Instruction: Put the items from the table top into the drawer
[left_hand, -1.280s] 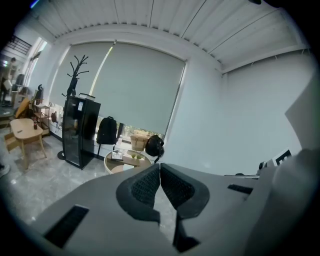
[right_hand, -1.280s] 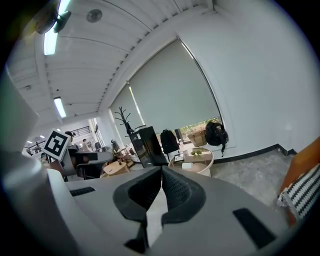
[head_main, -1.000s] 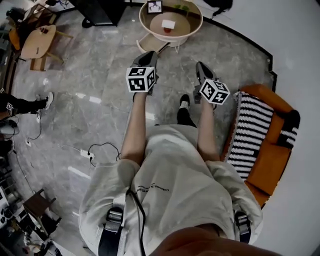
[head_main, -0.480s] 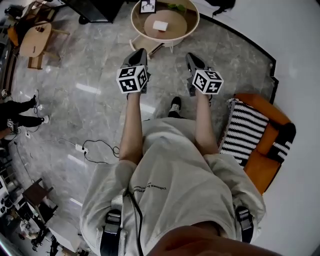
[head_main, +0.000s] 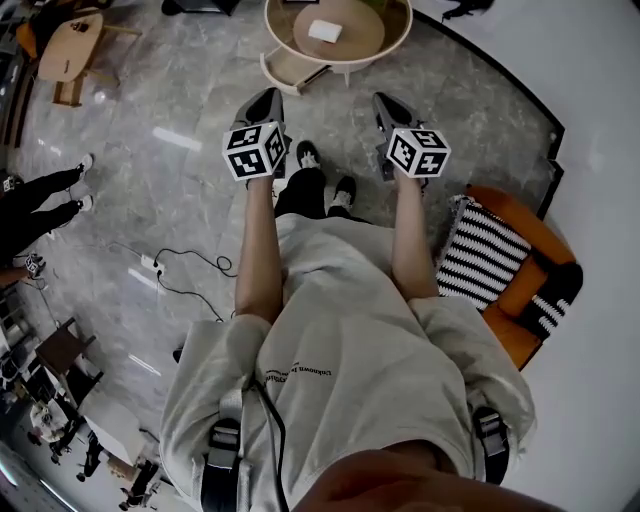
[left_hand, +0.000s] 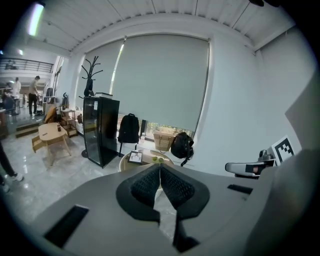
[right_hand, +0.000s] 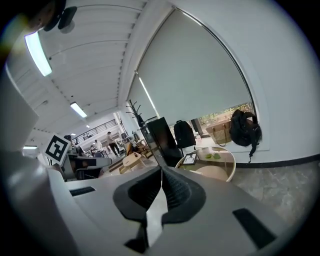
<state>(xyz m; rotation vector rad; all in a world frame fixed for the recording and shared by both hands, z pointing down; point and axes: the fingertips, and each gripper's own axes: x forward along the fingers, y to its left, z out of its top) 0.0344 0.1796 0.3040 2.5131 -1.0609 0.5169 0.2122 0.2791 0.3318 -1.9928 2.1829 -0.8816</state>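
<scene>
A round cream table (head_main: 392, 45) stands ahead at the top of the head view, with a small white item (head_main: 327, 30) on its wooden top. Its drawer (head_main: 288, 72) sticks out toward the lower left. Both grippers are held out over the floor, short of the table. My left gripper (head_main: 264, 103) is shut and empty, and so is my right gripper (head_main: 384, 104). In the left gripper view the left gripper (left_hand: 160, 168) points at the table (left_hand: 126, 161), which carries a picture frame (left_hand: 135, 157) and green items (left_hand: 158, 160). In the right gripper view the right gripper (right_hand: 161, 173) shows the same frame (right_hand: 190, 159).
An orange chair (head_main: 520, 300) with a striped cushion stands at the right. A cable and power strip (head_main: 165, 270) lie on the floor at the left, near another person's legs (head_main: 40, 195). Behind the table are a black cabinet (left_hand: 100, 130), backpacks (left_hand: 181, 146) and a wall.
The person has stepped forward and both grippers have moved toward the table. The table now sits higher in the head view. Both stayed shut.
</scene>
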